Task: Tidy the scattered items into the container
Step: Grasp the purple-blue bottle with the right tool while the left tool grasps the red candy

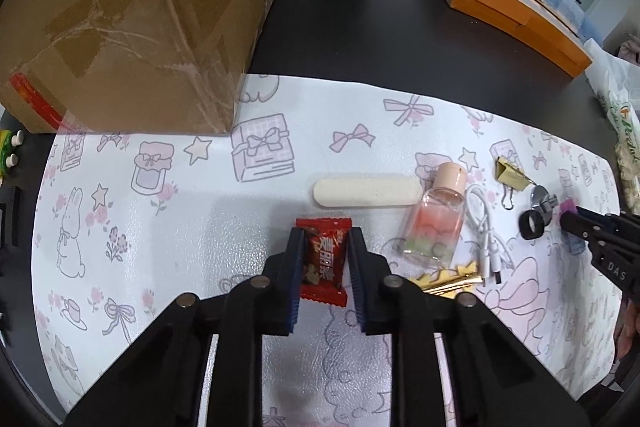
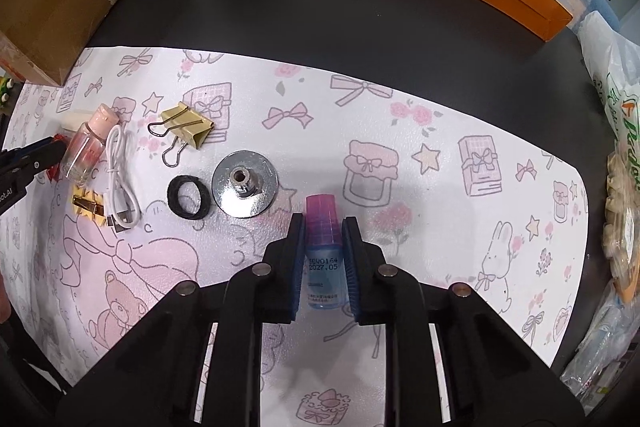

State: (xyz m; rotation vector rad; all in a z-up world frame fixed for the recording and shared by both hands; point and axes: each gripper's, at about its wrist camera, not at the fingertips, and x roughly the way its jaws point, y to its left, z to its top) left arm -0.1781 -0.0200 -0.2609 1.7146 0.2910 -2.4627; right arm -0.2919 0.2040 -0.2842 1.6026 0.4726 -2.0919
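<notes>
On the bench's bunny mat, the left gripper squeezes a red candy — the right gripper squeezes a small blue bottle.

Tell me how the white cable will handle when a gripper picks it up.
The white cable lies in a loose folded loop, so it will probably be floppy and sag or unfold when lifted. It looks thin and light, and its smooth sheath may slip between the fingers. Its plug end touches the gold clip, which could get nudged.
</notes>
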